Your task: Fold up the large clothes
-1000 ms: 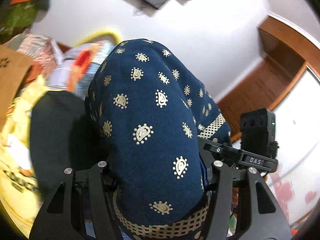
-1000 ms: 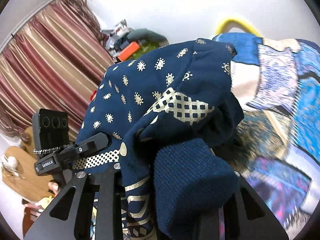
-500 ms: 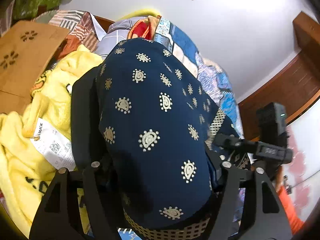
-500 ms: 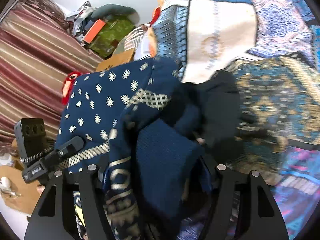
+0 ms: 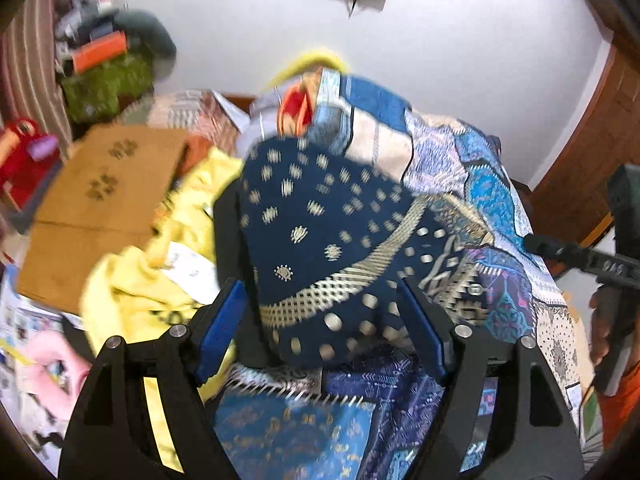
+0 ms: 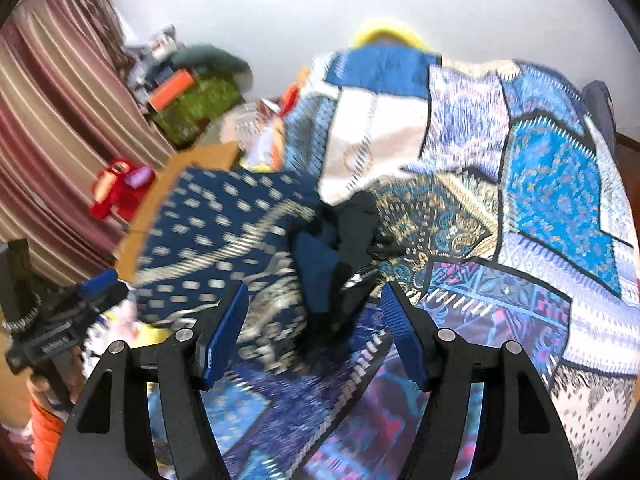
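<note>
A navy garment with gold motifs [image 5: 320, 240] lies in a folded heap on the patchwork bedspread [image 5: 460, 168]. My left gripper [image 5: 322, 320] is open, its blue pads on either side of the garment's near edge, not holding it. In the right wrist view the same garment [image 6: 224, 232] lies left of centre with dark blue and black folds [image 6: 332, 248] beside it. My right gripper [image 6: 314, 328] is open just short of those folds. The left gripper [image 6: 96, 288] shows at the left of the right wrist view, the right gripper [image 5: 580, 260] at the right edge of the left wrist view.
A yellow garment with a white label [image 5: 168, 264] lies left of the navy one. A brown cardboard sheet [image 5: 100, 200] lies further left. Boxes and a green bag [image 6: 192, 96] are stacked by the striped curtain [image 6: 52, 100]. The bedspread [image 6: 540, 200] stretches to the right.
Both grippers have opened and let go of the navy garment, which has dropped from in front of the cameras onto the bed. Both grippers have drawn back slightly.
</note>
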The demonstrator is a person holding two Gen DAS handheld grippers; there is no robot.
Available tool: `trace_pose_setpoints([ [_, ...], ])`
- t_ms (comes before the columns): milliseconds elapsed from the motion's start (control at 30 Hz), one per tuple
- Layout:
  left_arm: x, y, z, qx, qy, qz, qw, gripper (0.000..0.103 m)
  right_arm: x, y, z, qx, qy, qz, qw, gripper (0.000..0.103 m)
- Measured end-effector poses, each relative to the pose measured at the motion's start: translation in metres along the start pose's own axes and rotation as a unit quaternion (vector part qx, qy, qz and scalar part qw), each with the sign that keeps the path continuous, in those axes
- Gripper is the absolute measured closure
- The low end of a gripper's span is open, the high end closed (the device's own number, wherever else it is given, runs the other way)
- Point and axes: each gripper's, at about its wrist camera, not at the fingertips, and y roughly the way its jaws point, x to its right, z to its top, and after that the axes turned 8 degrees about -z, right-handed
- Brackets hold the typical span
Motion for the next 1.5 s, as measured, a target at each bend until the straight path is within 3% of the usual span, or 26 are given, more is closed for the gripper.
trace_pose_setpoints([
  [133, 0.034, -0.062, 0.002, 0.059, 0.032, 0.022, 0.9975, 0.026, -0.02, -0.067, -0.004, 0.068, -0.01, 0.014, 0.998, 0.038],
  [267, 0.079, -0.135, -0.007, 0.122, 0.066, 0.031, 0.9899, 0.026, -0.046, -0.13, -0.019, 0.139, -0.035, 0.028, 0.989, 0.038],
  [500, 0.138, -0.234, -0.051, 0.224, 0.086, 0.018, 0.9707, 0.026, -0.078, -0.23, -0.077, 0.256, -0.07, 0.052, 0.963, 0.038],
  [633, 0.157, -0.276, -0.082, 0.273, 0.08, 0.006, 0.9587, 0.026, -0.09, -0.264, -0.11, 0.303, -0.088, 0.044, 0.948, 0.038],
  [733, 0.171, -0.295, -0.105, 0.309, 0.092, 0.024, 0.9464, 0.026, -0.098, -0.281, -0.136, 0.335, -0.097, 0.023, 0.937, 0.038],
  [867, 0.188, -0.301, -0.131, 0.332, 0.108, 0.046, 0.936, 0.023, -0.104, -0.284, -0.157, 0.347, -0.094, -0.001, 0.933, 0.038],
  [1000, 0.196, -0.3, -0.147, 0.341, 0.107, 0.054, 0.9324, 0.005, -0.104, -0.285, -0.168, 0.357, -0.082, -0.022, 0.93, 0.02],
  [1167, 0.198, -0.299, -0.154, 0.343, 0.095, 0.062, 0.9323, 0.001, -0.104, -0.288, -0.171, 0.372, -0.081, -0.044, 0.923, 0.001],
  [1267, 0.196, -0.299, -0.153, 0.345, 0.085, 0.064, 0.9325, 0.001, -0.104, -0.29, -0.172, 0.38, -0.075, -0.057, 0.92, 0.0],
  [1500, 0.193, -0.298, -0.156, 0.345, 0.08, 0.069, 0.9328, 0.001, -0.1, -0.288, -0.171, 0.369, -0.069, -0.052, 0.925, 0.0],
])
